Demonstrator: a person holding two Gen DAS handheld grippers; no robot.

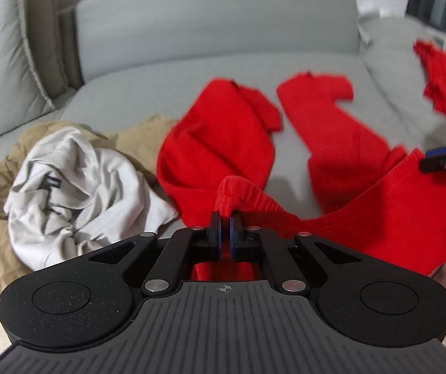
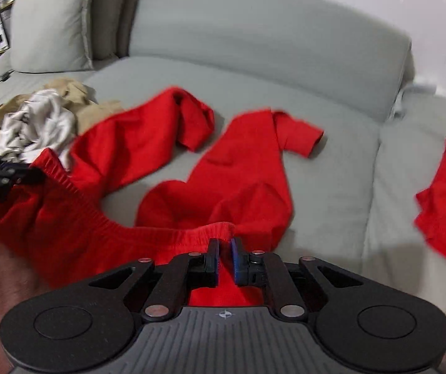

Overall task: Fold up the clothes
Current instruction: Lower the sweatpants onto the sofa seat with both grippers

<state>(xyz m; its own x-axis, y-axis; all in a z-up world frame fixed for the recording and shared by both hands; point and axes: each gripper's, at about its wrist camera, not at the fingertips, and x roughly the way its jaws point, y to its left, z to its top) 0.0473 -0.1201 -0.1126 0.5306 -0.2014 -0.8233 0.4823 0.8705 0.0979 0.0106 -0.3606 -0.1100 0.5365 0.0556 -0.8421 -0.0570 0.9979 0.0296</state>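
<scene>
Red trousers (image 1: 363, 218) seemingly between both jaws.

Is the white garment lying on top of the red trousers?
No, the crumpled white garment lies on a tan cloth at the left of the sofa, beside the red trousers.

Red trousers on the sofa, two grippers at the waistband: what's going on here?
A person is working with a hand-held gripper in each hand over a grey sofa. The left hand-held gripper is shut on a bunched bit of the red trousers' waistband. The right hand-held gripper sits at the other end of the waistband, its jaws slightly parted with red fabric between them. The trouser legs lie spread, unfolded. A crumpled grey and tan pile waits to the left.
</scene>
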